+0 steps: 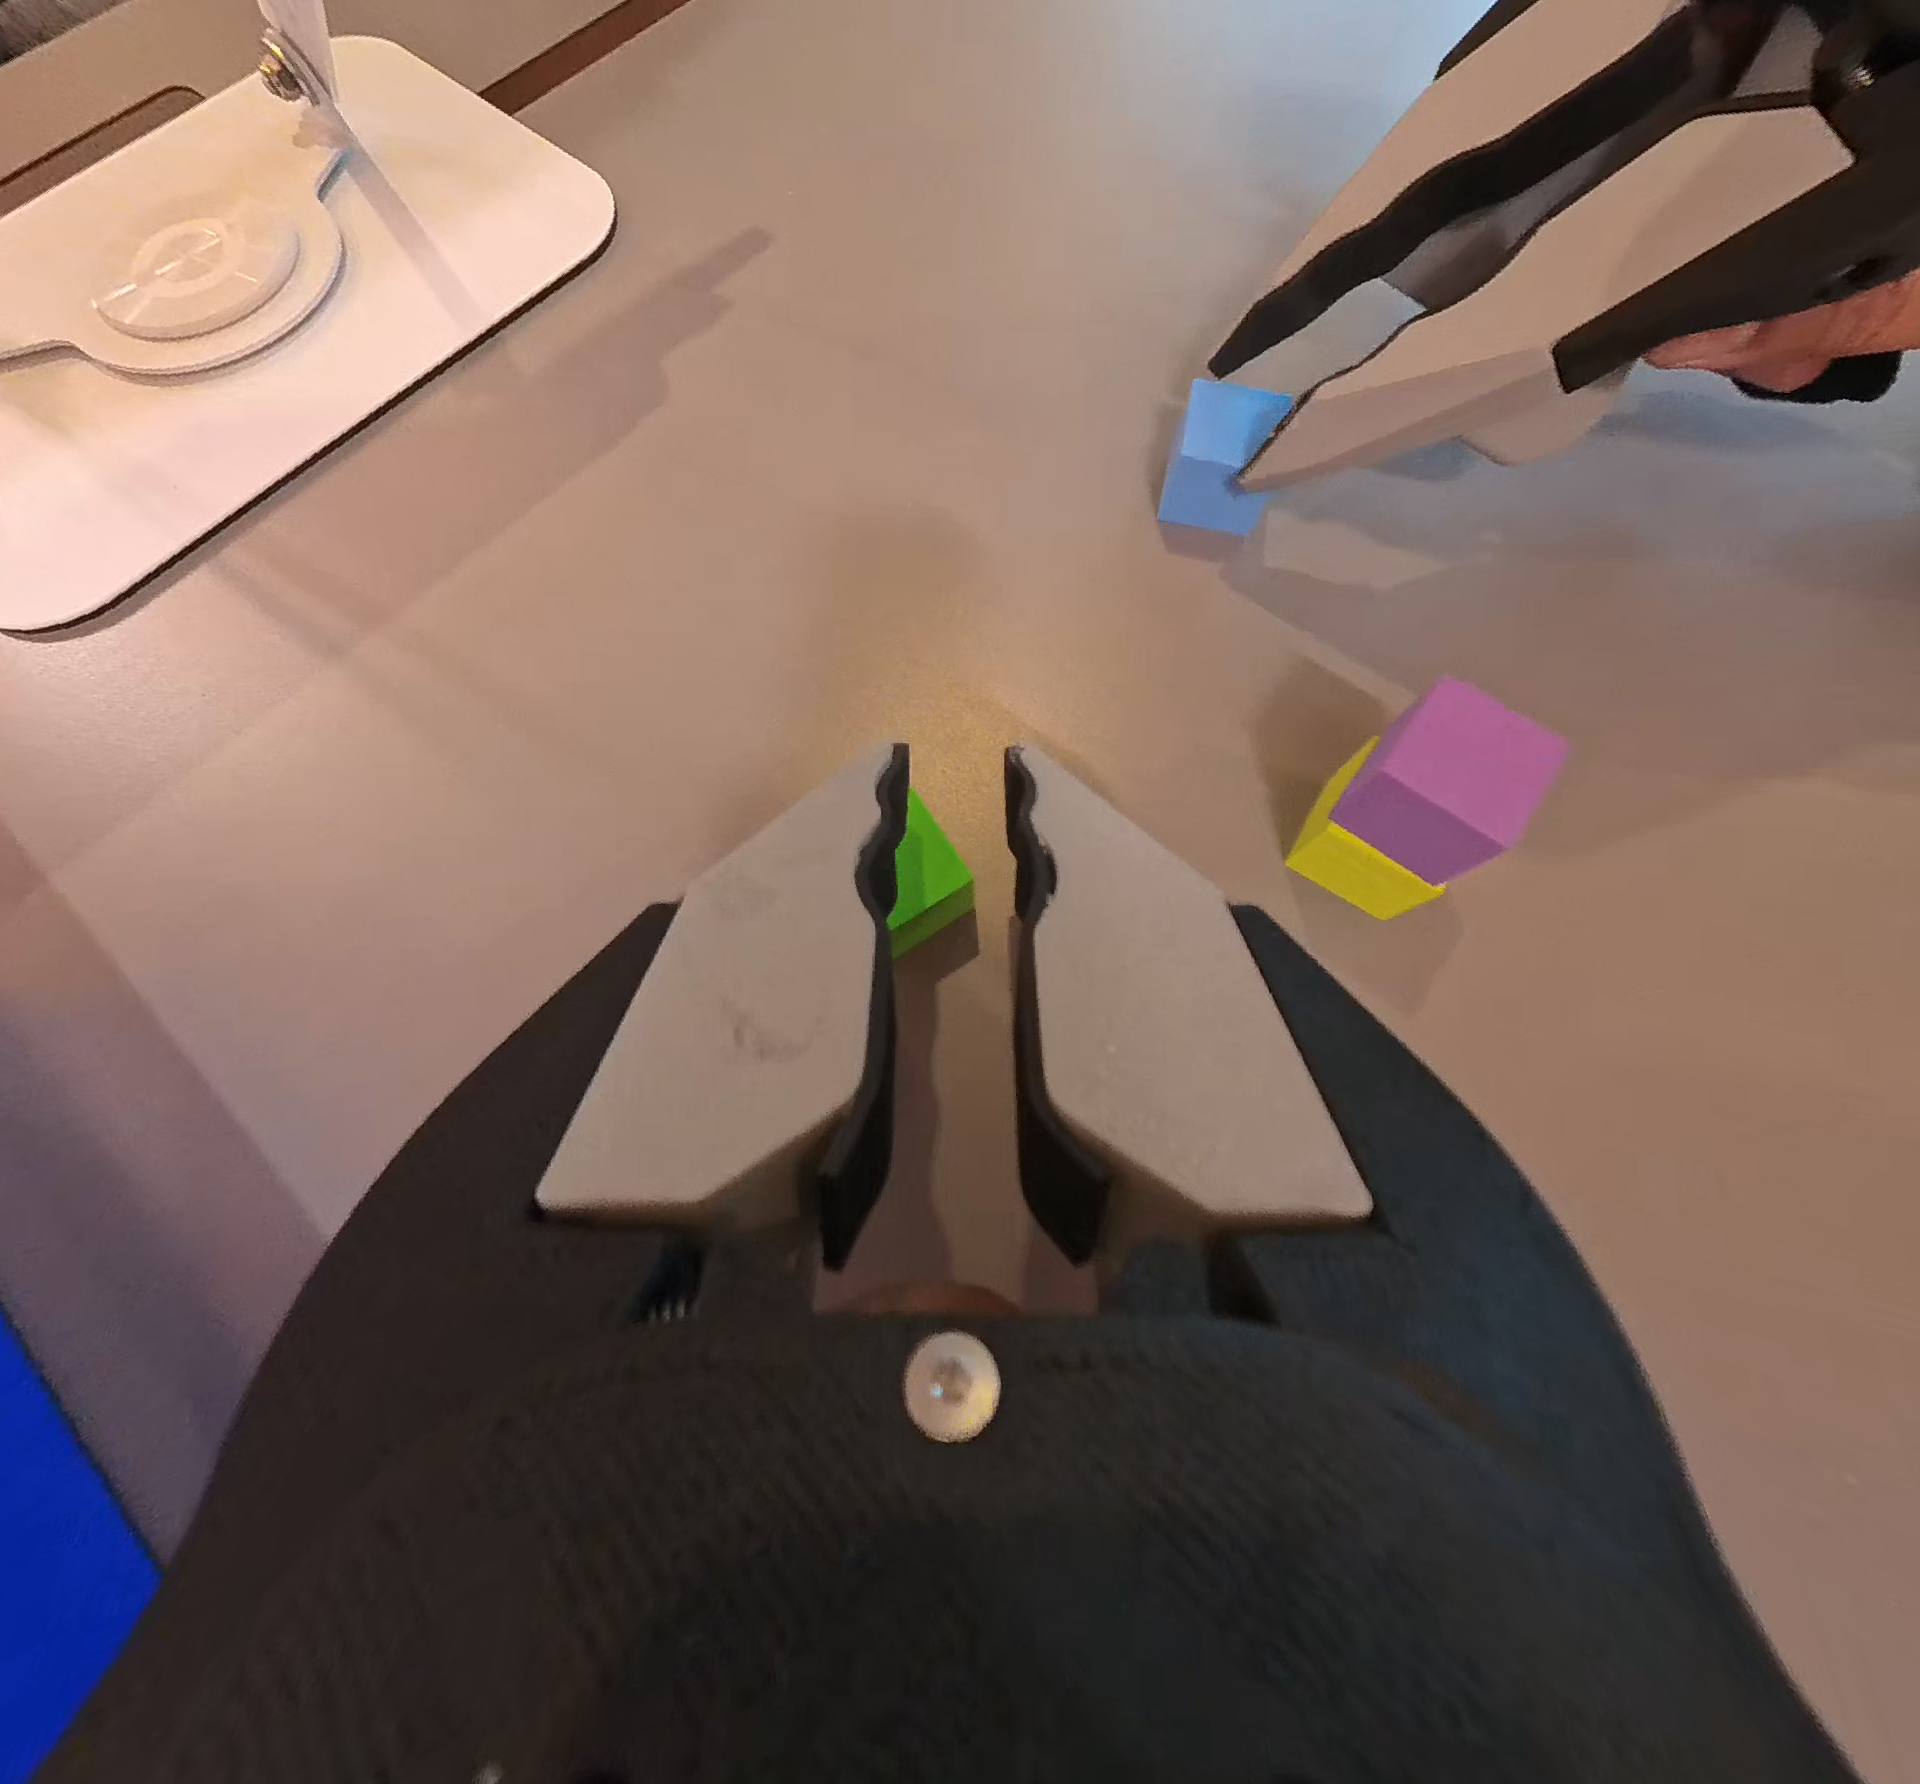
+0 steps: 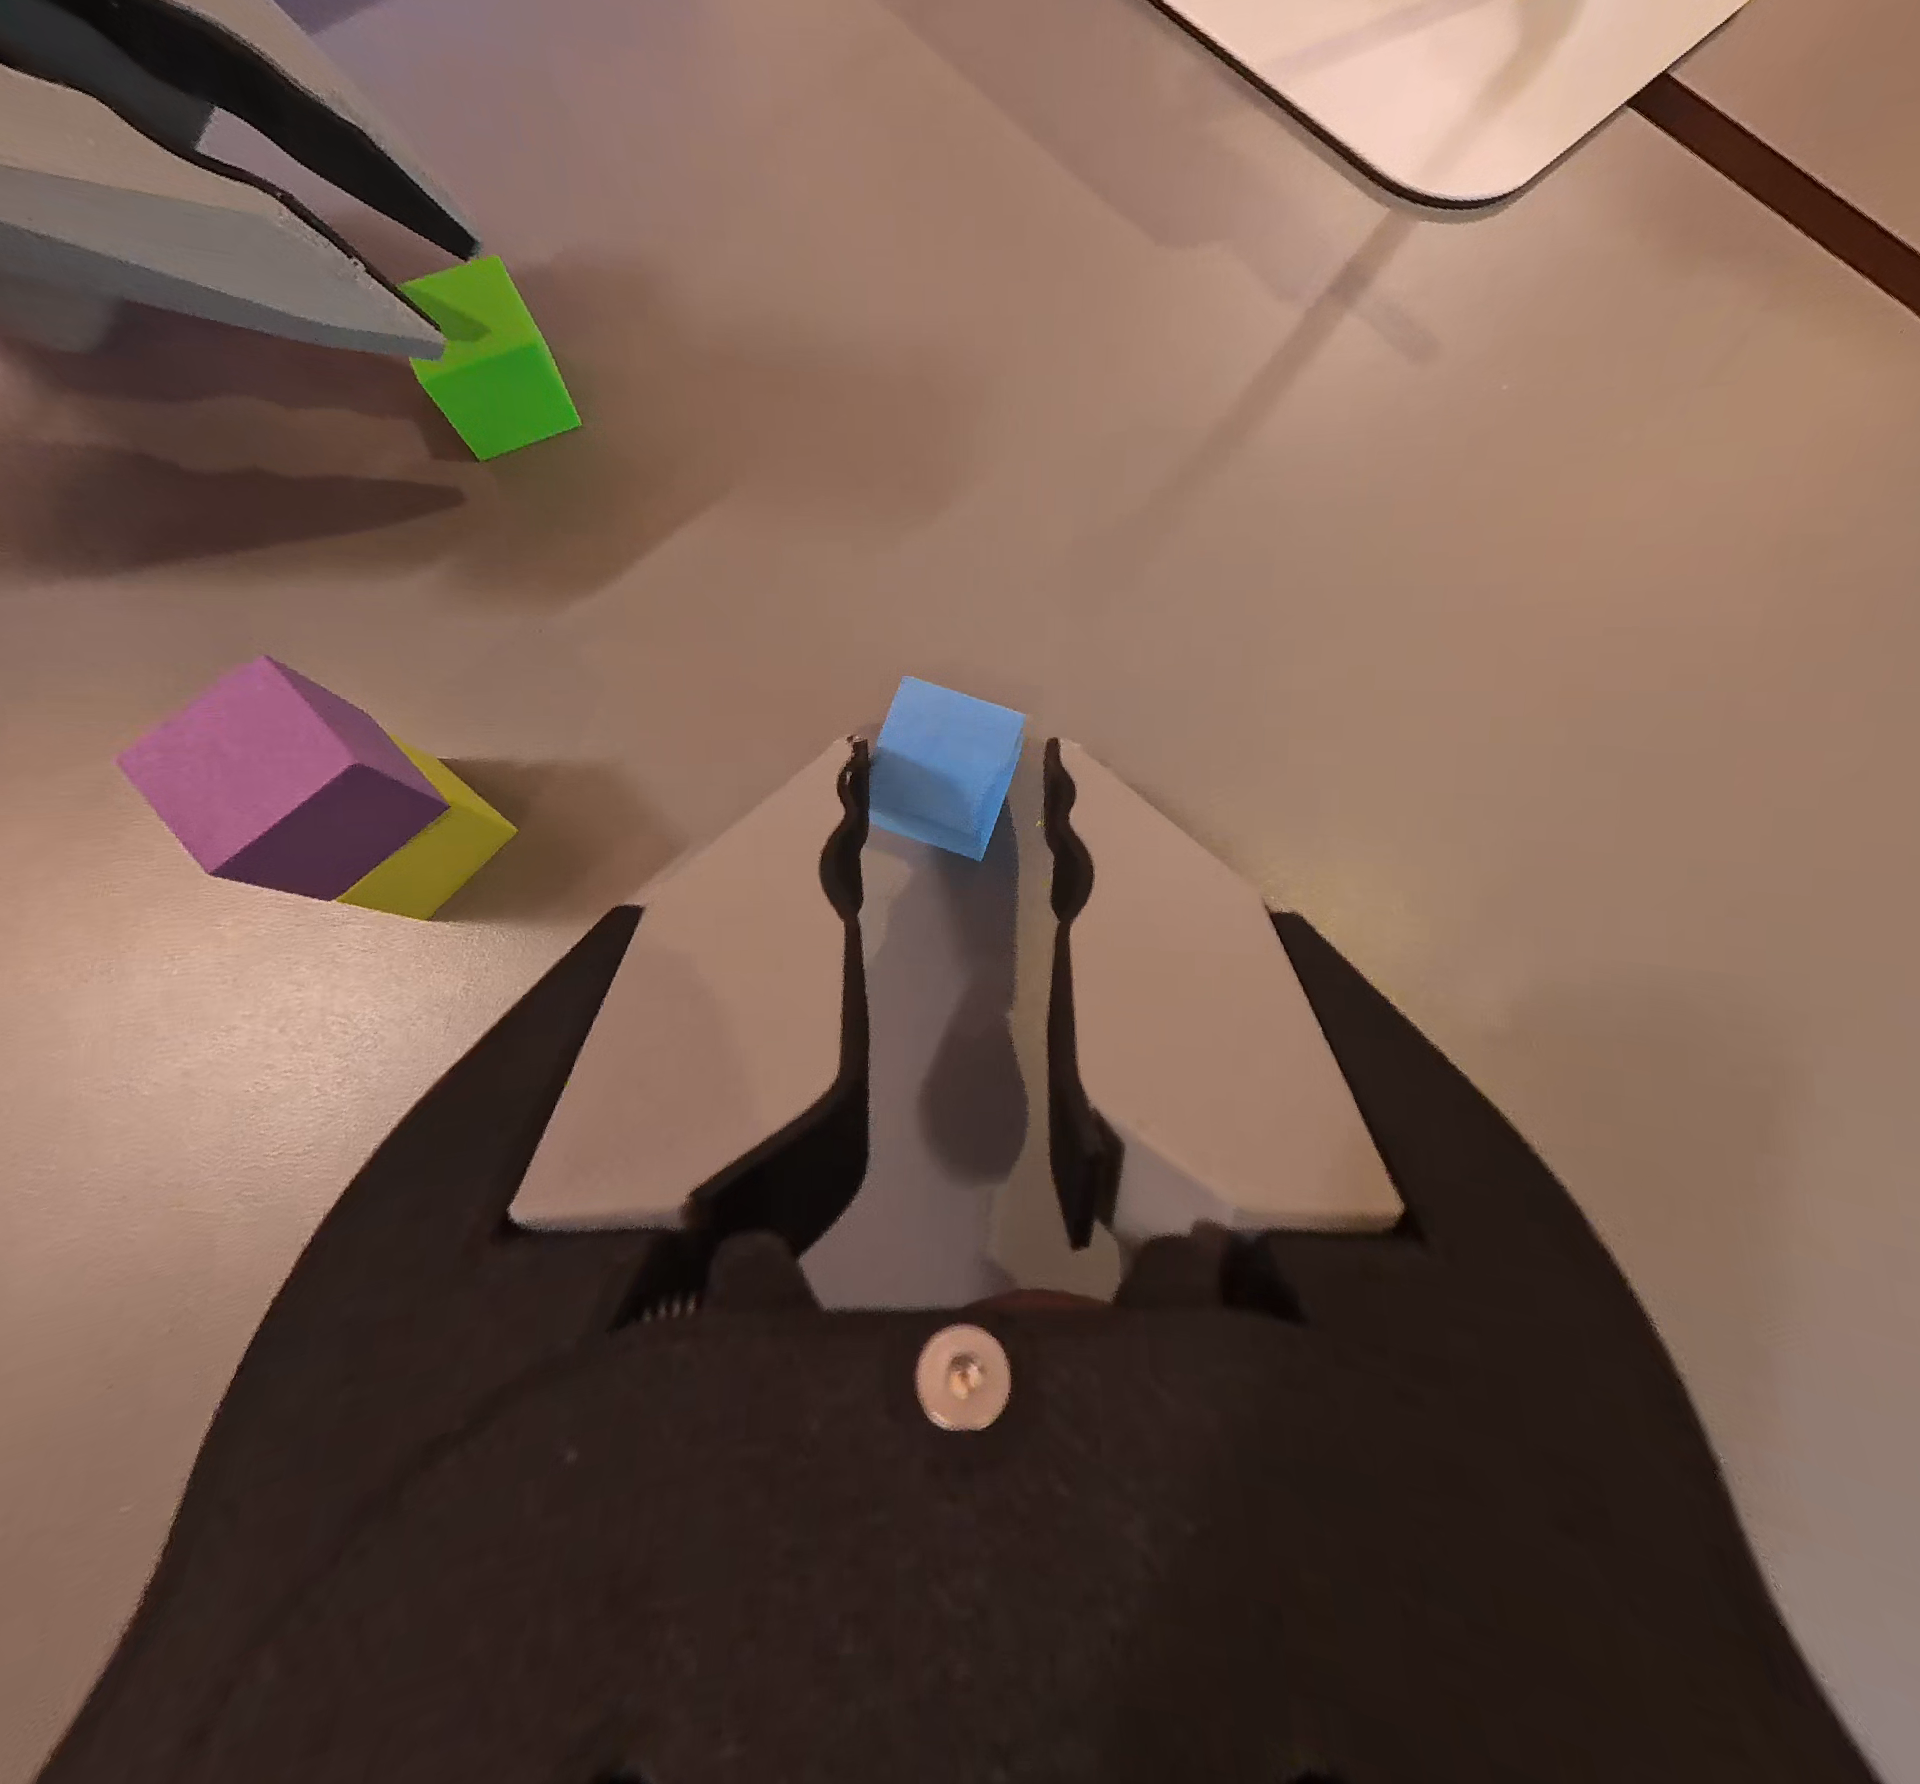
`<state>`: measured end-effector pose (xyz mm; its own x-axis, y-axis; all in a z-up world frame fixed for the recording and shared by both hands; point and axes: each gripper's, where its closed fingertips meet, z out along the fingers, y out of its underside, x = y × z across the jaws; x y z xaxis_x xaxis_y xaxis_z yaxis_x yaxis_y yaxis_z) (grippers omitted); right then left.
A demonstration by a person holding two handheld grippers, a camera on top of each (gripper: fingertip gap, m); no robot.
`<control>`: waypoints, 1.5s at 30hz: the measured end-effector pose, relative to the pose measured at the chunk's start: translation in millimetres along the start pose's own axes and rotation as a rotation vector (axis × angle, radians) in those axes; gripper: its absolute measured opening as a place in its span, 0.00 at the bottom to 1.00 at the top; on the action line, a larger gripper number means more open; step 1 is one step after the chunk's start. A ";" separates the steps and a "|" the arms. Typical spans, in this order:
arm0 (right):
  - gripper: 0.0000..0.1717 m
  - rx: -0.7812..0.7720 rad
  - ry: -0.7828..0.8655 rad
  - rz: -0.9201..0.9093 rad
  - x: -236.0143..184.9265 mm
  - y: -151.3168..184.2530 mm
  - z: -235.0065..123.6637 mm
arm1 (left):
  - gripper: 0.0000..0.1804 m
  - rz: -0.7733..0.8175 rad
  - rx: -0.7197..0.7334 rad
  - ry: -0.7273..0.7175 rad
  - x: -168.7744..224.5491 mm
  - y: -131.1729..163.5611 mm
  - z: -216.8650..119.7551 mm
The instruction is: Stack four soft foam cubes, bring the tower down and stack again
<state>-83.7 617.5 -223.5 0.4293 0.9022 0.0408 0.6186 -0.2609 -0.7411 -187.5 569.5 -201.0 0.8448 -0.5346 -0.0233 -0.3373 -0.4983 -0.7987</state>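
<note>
To seat the blue cube point(image 2: 945, 768) squarely, the right hand-held gripper point(image 2: 951, 758), jaws parted and straddling it on the bench point(image 2: 1351, 695), should centre before squeezing, while the left hand-held gripper point(image 1: 954, 768), also unclenched, hovers over the green cube point(image 1: 925, 861).

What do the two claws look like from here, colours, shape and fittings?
Both match. The left claw and right claw each have a black, finely ridged body with one silver screw at its centre. Two flat grey wedge-shaped fingers taper to points, and wavy black pads line their inner edges. No cables or sleeves show.
</note>
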 end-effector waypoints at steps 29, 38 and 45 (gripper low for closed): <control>0.14 0.022 -0.047 0.023 -3.6 -1.4 3.2 | 0.09 0.003 0.008 0.000 0.5 -2.1 -1.7; 0.14 0.239 -0.411 -0.218 -71.0 -41.0 -43.5 | 0.09 0.008 0.006 -0.008 -1.5 -1.7 -2.7; 0.14 0.186 -0.569 -0.364 -97.9 -49.0 -53.7 | 0.09 0.005 0.005 -0.014 -3.9 -0.9 -2.9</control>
<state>-120.7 523.6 -155.3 -0.2270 0.9738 -0.0113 0.5128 0.1097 -0.8515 -191.7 570.0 -198.4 0.8488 -0.5275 -0.0352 -0.3392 -0.4924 -0.8015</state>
